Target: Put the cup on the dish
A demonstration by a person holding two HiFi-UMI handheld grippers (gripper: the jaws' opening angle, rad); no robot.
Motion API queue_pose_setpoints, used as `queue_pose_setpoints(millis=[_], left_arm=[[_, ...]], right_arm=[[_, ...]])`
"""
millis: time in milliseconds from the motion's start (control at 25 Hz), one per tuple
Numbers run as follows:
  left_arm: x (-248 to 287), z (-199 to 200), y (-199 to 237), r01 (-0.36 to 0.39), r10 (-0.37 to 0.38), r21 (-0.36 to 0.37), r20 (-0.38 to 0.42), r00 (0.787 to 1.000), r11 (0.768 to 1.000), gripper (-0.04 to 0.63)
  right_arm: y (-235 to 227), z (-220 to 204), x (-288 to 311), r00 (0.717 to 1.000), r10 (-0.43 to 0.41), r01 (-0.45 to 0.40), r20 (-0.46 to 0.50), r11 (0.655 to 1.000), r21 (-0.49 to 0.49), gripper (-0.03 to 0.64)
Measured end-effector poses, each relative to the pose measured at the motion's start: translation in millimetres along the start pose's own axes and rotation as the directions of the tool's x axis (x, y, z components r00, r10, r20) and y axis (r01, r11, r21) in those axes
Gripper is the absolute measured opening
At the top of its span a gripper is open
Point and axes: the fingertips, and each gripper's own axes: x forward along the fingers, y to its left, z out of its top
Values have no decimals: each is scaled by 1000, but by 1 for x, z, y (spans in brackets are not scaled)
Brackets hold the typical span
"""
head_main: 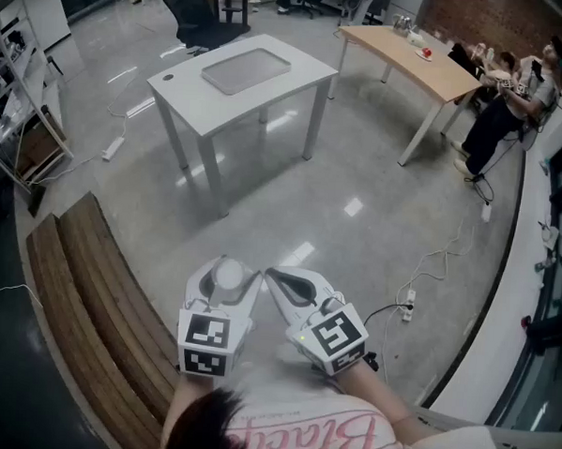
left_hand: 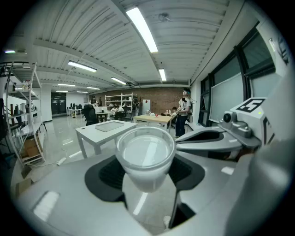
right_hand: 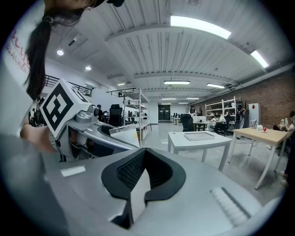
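My left gripper point(head_main: 227, 277) is shut on a clear plastic cup point(head_main: 229, 274), held upright at chest height over the floor. In the left gripper view the cup point(left_hand: 145, 154) sits between the two dark pads point(left_hand: 107, 174) with its mouth towards the camera. My right gripper point(head_main: 276, 281) is beside it on the right, and in the right gripper view its jaws point(right_hand: 143, 159) are shut with nothing between them. The dish, a flat grey tray point(head_main: 245, 70), lies on a white table point(head_main: 303, 77) some way ahead, also seen as the tray point(left_hand: 109, 125) from the left gripper.
A slatted wooden bench point(head_main: 94, 298) runs along my left. A power strip and cables point(head_main: 408, 305) lie on the floor at the right. A wooden table point(head_main: 426, 62) with seated people stands far right, an office chair point(head_main: 193, 12) behind the white table, and shelving point(head_main: 12, 73) at the far left.
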Motion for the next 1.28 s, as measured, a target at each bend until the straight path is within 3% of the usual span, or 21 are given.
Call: queue_pose_setpoints(millis=[880, 1160, 1280], left_arm=[[77, 30, -9, -104, 105, -26, 28, 994, 994, 262], [92, 34, -7, -115, 115, -29, 17, 993, 993, 262], [103, 35, -2, -119, 119, -31, 10, 993, 992, 262]], right_arm=[[-97, -7, 3, 999, 50, -50, -10, 998, -38, 1], [-111, -5, 10, 997, 79, -80, 23, 996, 33, 2], [-118, -7, 17, 996, 84, -85, 15, 996, 21, 2]])
